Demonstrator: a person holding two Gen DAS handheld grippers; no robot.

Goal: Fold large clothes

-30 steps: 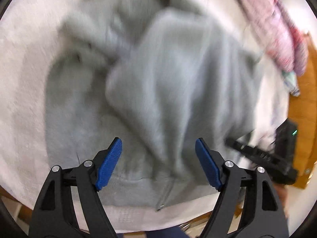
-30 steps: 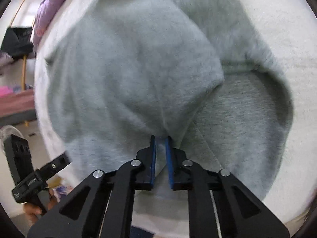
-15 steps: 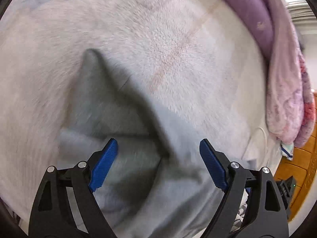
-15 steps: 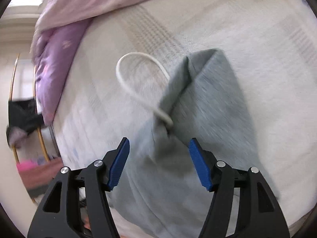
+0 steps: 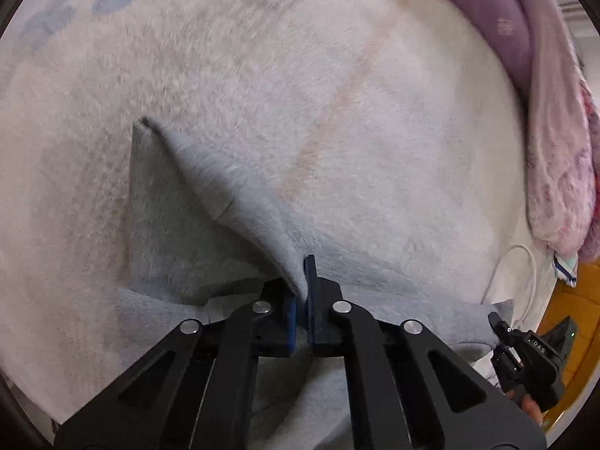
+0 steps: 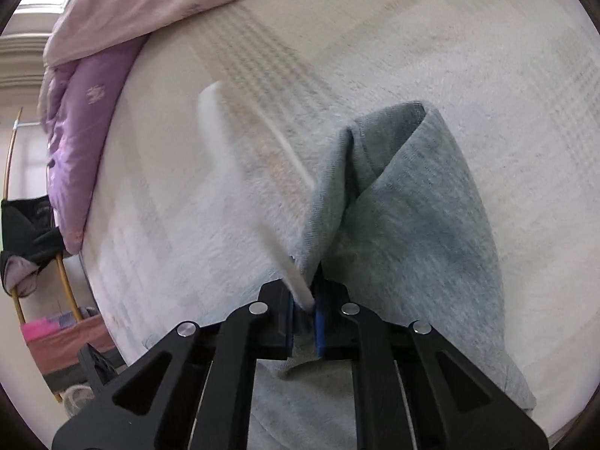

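Note:
A grey fleece hoodie (image 5: 195,221) lies on a white fuzzy bed cover (image 5: 337,75). My left gripper (image 5: 303,292) is shut on a raised fold of the hoodie, with one corner sticking out to the upper left. In the right wrist view the hoodie (image 6: 423,217) rises in a peak ahead of my right gripper (image 6: 305,300), which is shut on its edge together with a white drawstring (image 6: 277,258). The right gripper also shows at the lower right of the left wrist view (image 5: 532,356).
A purple and pink quilt (image 5: 525,75) is bunched along the bed's far side, also in the right wrist view (image 6: 90,112). A white cable (image 5: 525,273) loops near the bed edge. An orange wooden floor (image 5: 577,300) and a chair with dark clothes (image 6: 26,232) lie beyond.
Both grippers were open half a second ago and have closed on the hoodie. One second ago the right gripper was shut on it, then released and regripped at the drawstring edge.

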